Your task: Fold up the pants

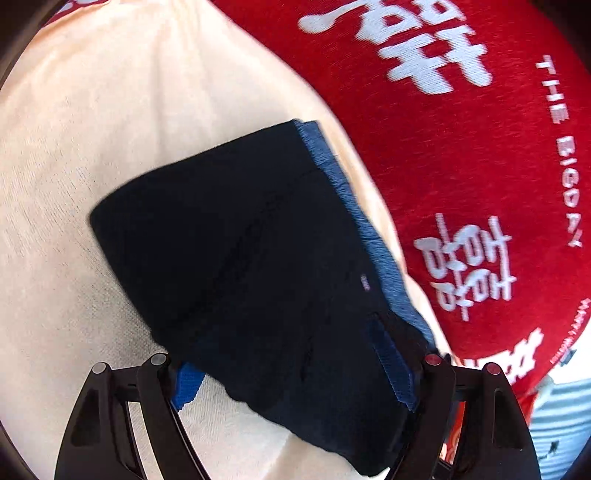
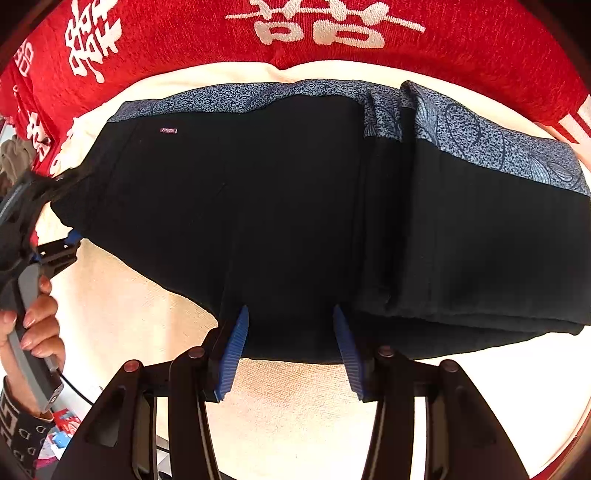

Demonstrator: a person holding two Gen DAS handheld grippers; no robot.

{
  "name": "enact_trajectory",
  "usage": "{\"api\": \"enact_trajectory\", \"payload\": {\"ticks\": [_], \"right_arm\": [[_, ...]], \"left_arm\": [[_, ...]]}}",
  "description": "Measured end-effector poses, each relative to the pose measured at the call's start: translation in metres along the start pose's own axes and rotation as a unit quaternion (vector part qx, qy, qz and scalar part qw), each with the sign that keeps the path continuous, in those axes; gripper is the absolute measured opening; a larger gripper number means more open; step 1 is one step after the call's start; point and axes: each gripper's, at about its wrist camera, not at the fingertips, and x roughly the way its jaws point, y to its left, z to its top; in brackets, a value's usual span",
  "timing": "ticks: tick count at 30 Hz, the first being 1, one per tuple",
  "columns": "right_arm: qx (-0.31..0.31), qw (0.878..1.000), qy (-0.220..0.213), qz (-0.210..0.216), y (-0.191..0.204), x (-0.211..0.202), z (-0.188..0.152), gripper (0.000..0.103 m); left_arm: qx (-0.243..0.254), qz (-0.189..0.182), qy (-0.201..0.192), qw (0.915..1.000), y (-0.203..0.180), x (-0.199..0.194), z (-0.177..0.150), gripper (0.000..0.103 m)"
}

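The black pants (image 2: pixel 295 206) with a blue patterned waistband (image 2: pixel 480 136) lie folded on a cream cloth (image 2: pixel 295 417); a small label sits near the upper left. In the left wrist view the pants (image 1: pixel 251 266) fill the middle. My left gripper (image 1: pixel 295 369) has its jaws wide apart, with the pants' near end lying between the blue pads (image 1: pixel 188 384). It also shows at the left of the right wrist view (image 2: pixel 55 236), at the pants' left end. My right gripper (image 2: pixel 291 347) is open, and its blue pads (image 2: pixel 234 354) straddle the pants' near edge.
A red blanket (image 1: pixel 461 155) with white characters lies beyond the cream cloth and also shows in the right wrist view (image 2: pixel 184 33). A person's hand (image 2: pixel 33 325) holds the left gripper's handle. Small colourful items (image 2: pixel 62 432) lie at the lower left. A striped pale cloth (image 1: pixel 561 417) is at the lower right.
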Motion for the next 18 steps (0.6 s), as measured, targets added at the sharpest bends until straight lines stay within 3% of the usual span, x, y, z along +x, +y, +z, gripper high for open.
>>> {"api": "enact_trajectory", "payload": {"ticks": [2, 3, 4, 6, 8, 10, 13, 15, 18], "right_arm": [[-0.002, 1.000, 0.004, -0.002, 0.002, -0.001, 0.001, 0.052], [-0.002, 1.000, 0.006, -0.002, 0.002, -0.002, 0.002, 0.052], [-0.003, 1.000, 0.007, -0.001, 0.003, -0.004, 0.003, 0.052], [-0.002, 1.000, 0.007, 0.010, 0.005, -0.014, 0.008, 0.052], [-0.003, 1.000, -0.004, 0.028, 0.009, -0.032, 0.018, 0.052], [-0.009, 0.999, -0.013, 0.049, 0.016, -0.050, 0.034, 0.055], [-0.023, 0.995, -0.005, 0.092, 0.034, -0.072, 0.073, 0.079], [-0.044, 0.991, 0.007, 0.123, 0.053, -0.082, 0.102, 0.080], [-0.090, 0.983, 0.034, 0.156, 0.098, -0.086, 0.146, 0.084]], "left_arm": [[0.003, 0.023, -0.013, 0.9996, -0.007, 0.000, 0.000, 0.081], [0.009, 0.038, -0.016, 0.9991, -0.009, 0.000, -0.001, 0.074], [0.016, 0.060, -0.021, 0.9979, -0.012, -0.001, -0.002, 0.056], [0.042, 0.099, -0.023, 0.9940, -0.019, -0.002, -0.002, 0.036], [0.077, 0.109, -0.032, 0.9906, -0.027, -0.007, -0.005, 0.034], [0.160, 0.140, -0.055, 0.9755, -0.053, -0.013, -0.016, 0.032], [0.253, 0.165, -0.084, 0.9495, -0.085, -0.018, -0.034, 0.032], [0.299, 0.175, -0.097, 0.9330, -0.099, -0.019, -0.045, 0.032], [0.340, 0.186, -0.105, 0.9159, -0.111, -0.019, -0.053, 0.032]]}}
